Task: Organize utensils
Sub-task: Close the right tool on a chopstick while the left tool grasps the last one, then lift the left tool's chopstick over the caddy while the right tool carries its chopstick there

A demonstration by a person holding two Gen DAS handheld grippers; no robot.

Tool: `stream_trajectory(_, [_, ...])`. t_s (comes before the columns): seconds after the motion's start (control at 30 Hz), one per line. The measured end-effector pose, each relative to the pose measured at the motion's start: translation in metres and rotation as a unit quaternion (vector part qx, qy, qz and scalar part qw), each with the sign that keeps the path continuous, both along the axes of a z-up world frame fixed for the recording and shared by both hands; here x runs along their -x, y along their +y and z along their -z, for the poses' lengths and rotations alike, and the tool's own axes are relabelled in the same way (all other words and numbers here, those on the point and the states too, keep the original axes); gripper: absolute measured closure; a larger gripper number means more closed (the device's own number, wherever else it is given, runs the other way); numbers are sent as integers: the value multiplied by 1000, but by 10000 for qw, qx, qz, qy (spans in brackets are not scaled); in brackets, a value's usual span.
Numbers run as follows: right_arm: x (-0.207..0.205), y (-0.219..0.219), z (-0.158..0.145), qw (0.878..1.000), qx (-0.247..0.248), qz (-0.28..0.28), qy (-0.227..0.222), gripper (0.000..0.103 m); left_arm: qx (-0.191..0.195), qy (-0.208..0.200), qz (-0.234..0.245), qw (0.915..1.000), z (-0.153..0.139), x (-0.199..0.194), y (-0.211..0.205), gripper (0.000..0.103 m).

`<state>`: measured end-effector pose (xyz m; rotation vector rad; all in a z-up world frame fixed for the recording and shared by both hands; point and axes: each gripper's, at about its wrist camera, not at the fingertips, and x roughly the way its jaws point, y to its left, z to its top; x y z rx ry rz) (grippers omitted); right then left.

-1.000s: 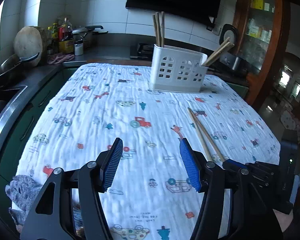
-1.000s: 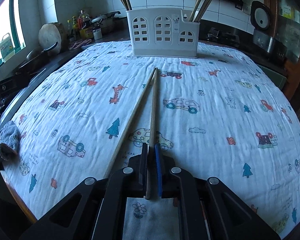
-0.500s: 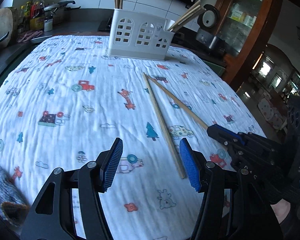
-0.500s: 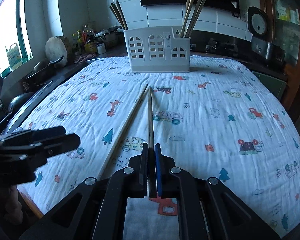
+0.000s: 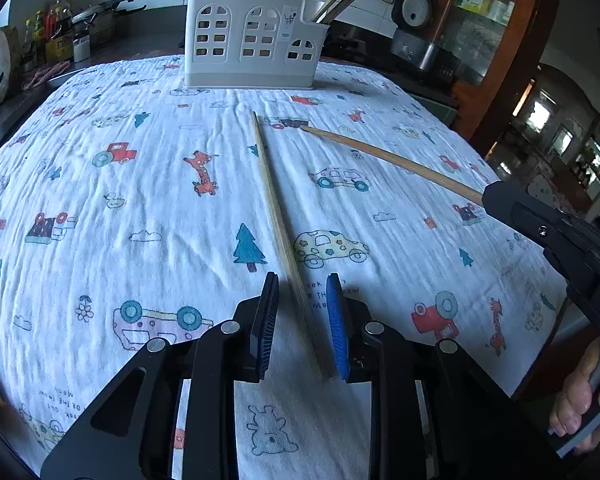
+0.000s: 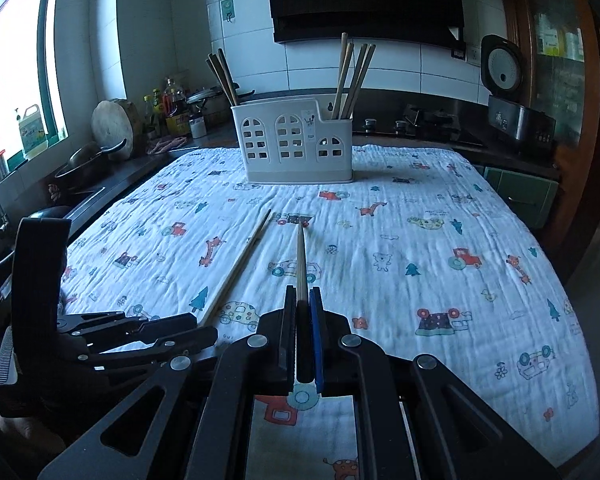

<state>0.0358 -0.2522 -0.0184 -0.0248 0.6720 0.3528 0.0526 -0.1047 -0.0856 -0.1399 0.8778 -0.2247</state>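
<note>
Both tools share one build — matte black plastic frames with triangular cut-outs and round silver pivot screws at the linkage joints. The left gripper (image 5: 302, 322) carries ribbed blue pads (image 5: 337, 332) on the inner faces of its two fingers. The right gripper (image 6: 302, 336) has one blue pad (image 6: 317, 340) and one that looks dark. Seen from the left wrist, the right tool's black body bears white lettering — only partly readable. A bare hand (image 5: 580, 396) wraps its handle.
</note>
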Motion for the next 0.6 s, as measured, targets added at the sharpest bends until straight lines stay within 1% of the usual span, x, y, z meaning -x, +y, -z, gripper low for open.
stream_trajectory(0.03, [0, 0, -1, 10000, -20, 4, -6, 96, -156, -18, -22, 9999, 0, 0, -3, 84])
stream_trajectory(0.07, [0, 0, -2, 10000, -20, 1, -21, 96, -333, -59, -50, 9994, 0, 0, -6, 90])
stream_trajectory(0.1, [0, 1, -3, 10000, -4, -2, -45, 96, -531, -109, -65, 9985, 0, 1, -9, 92])
stream_trajectory(0.13, [0, 1, -5, 10000, 0, -5, -66, 96, -642, -138, -61, 9978, -1, 2, -12, 93])
stream_trajectory(0.27, [-2, 1, -14, 9999, 24, -23, -137, 96, -522, -90, -12, 9986, -9, 4, -4, 95])
stream_trajectory(0.37, [-6, -1, -23, 9997, 51, -52, -214, 96, -428, -239, 3, 9988, -27, 6, 8, 96])
stream_trajectory(0.47, [-12, -2, -38, 9995, 87, -137, -279, 96, -292, -525, 69, 9982, -55, 6, 21, 96])
stream_trajectory(0.6, [-24, 0, -62, 9988, 107, -271, -403, 96, -410, -1096, 145, 9930, -98, 4, 31, 96])
